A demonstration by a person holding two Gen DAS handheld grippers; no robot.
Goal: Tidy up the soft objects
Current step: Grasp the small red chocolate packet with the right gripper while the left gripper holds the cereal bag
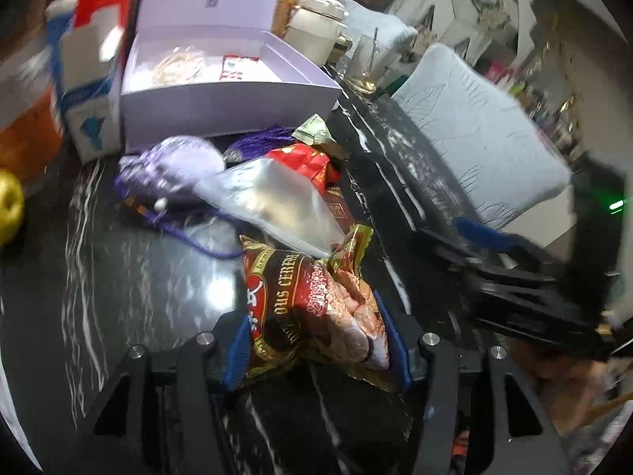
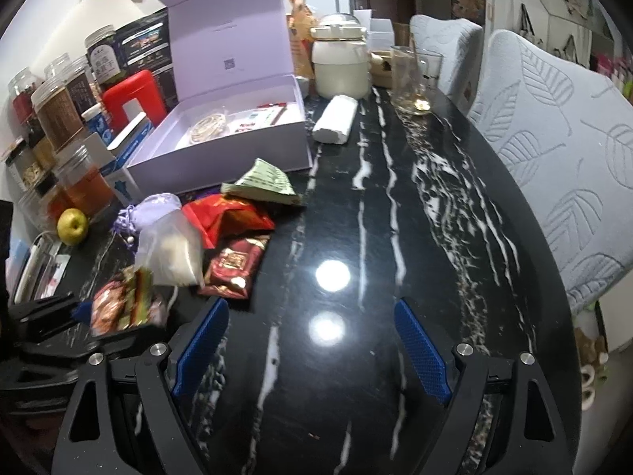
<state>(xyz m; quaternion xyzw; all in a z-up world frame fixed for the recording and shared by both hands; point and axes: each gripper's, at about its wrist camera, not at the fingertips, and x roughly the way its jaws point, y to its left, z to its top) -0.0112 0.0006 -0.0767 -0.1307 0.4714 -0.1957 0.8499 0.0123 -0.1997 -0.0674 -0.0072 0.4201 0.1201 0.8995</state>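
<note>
My left gripper (image 1: 316, 340) is shut on a red-and-gold cereal packet (image 1: 316, 308), held just above the black marble table (image 1: 138, 277); it also shows in the right wrist view (image 2: 122, 308). Ahead lies a pile of soft items: a clear plastic bag (image 1: 273, 206), a lilac drawstring pouch (image 1: 174, 162), a red packet (image 1: 308, 162) and a green folded packet (image 2: 263, 184). A dark red packet (image 2: 233, 265) lies beside them. My right gripper (image 2: 312, 352) is open and empty over bare table, right of the pile.
An open lilac box (image 2: 221, 134) stands behind the pile. Jars (image 2: 59, 118) and a yellow apple (image 2: 72, 225) line the left edge. A white pot (image 2: 340, 67), a glass (image 2: 411, 79) and a white roll (image 2: 336, 118) sit at the back. Grey chairs (image 2: 554, 158) flank the right.
</note>
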